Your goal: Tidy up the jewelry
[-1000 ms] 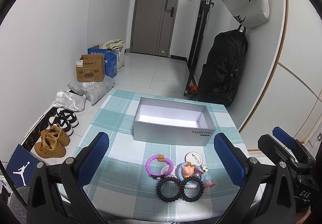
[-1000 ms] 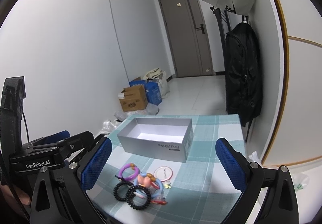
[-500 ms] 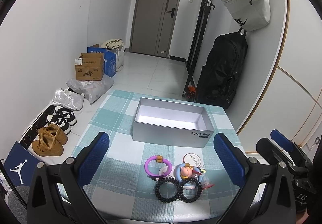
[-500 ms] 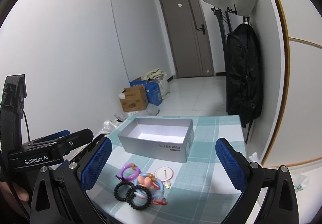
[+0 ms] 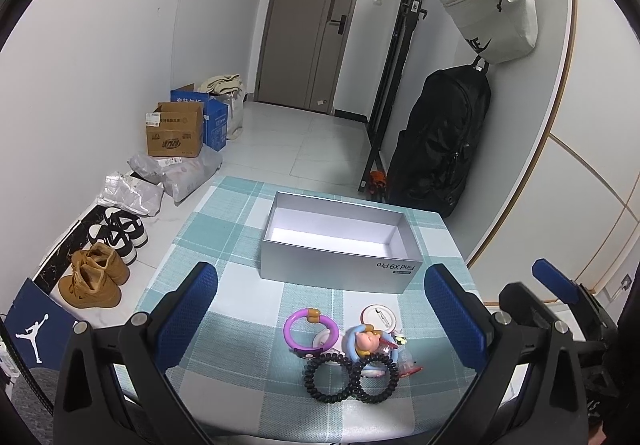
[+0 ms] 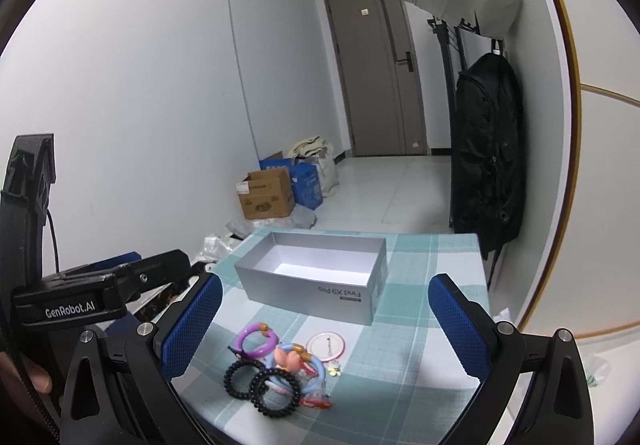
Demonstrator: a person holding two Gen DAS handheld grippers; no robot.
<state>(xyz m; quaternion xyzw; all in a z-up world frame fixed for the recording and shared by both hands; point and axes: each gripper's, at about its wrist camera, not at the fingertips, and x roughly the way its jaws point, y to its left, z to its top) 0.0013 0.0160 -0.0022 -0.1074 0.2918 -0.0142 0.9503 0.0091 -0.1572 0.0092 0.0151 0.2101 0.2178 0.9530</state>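
Left wrist: box (image 5: 340, 245) lower, tongs (image 5: 320, 309) unchanged

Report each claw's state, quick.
Left claw: open, holding nothing.
Right claw: open, holding nothing.

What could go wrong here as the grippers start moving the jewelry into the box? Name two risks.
1. The two black coil bands overlap each other and the blue ring, so lifting one may drag the others.
2. The pile sits close to the table's near edge; a nudge from the open left gripper or right gripper could knock pieces off.
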